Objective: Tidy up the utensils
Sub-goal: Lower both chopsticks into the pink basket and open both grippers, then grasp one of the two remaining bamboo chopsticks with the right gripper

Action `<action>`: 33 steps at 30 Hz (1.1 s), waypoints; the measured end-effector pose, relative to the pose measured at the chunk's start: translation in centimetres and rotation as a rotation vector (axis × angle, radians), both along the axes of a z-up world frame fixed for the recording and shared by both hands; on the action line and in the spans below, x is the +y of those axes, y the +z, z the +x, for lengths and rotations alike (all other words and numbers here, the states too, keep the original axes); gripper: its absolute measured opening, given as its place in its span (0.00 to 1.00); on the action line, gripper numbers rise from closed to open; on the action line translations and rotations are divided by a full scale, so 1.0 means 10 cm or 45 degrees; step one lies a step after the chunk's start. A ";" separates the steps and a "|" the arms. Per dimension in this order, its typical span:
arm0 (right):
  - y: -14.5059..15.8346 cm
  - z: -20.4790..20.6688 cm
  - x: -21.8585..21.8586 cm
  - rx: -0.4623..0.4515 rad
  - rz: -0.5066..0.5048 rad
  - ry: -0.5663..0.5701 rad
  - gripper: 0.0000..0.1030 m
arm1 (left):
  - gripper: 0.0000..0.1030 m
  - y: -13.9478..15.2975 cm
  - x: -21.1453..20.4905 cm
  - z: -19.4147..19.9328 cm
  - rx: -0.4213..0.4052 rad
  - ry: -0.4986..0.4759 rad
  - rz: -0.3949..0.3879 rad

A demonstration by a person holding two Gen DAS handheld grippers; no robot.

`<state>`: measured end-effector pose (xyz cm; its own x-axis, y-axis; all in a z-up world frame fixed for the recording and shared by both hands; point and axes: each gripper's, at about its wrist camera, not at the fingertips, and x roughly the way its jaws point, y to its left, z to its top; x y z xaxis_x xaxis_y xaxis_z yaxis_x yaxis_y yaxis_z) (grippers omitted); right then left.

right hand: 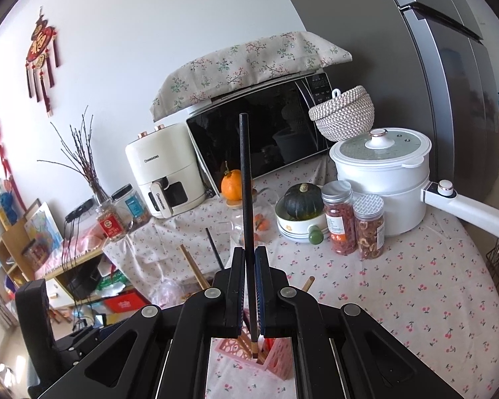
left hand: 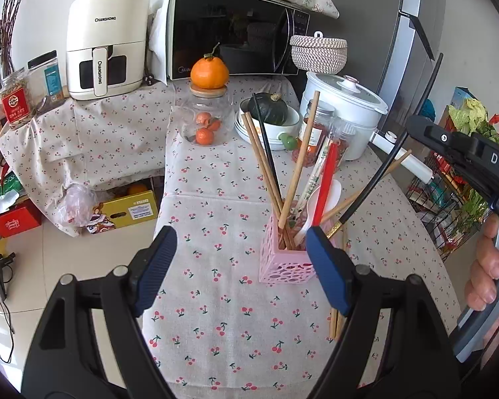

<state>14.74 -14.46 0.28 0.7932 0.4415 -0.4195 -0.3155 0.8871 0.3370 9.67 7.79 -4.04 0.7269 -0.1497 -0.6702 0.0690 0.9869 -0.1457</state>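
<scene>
Meanwhile right hand-held gripper [right hand: 249, 286] clamps a black chopstick [right hand: 246, 183] over the crowded pink holder [left hand: 284, 262]; left hand-held gripper [left hand: 239, 266] gapes.

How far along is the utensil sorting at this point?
Mostly done: the pink holder already stands full of chopsticks and a white spoon. In hand: the right gripper is shut on a black chopstick, its tip just above the holder. Left: wooden chopsticks lie on the tablecloth beside the holder, partly hidden by the open, empty left gripper.
</scene>
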 end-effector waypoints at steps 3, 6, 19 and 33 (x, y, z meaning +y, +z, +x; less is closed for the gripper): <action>-0.10 0.04 0.10 0.028 -0.036 0.026 0.06 | 0.78 -0.01 0.00 0.01 0.008 -0.003 -0.003; -0.21 0.09 0.17 0.087 -0.060 0.051 0.08 | 0.78 -0.02 -0.02 0.01 0.023 -0.016 -0.003; 0.13 -0.21 -0.37 0.043 0.006 -0.021 0.64 | 0.82 -0.16 -0.20 -0.03 0.139 -0.103 -0.047; -0.59 -0.22 -0.90 0.282 -0.204 -0.202 0.82 | 0.88 -0.48 -0.55 -0.06 0.202 -0.144 0.027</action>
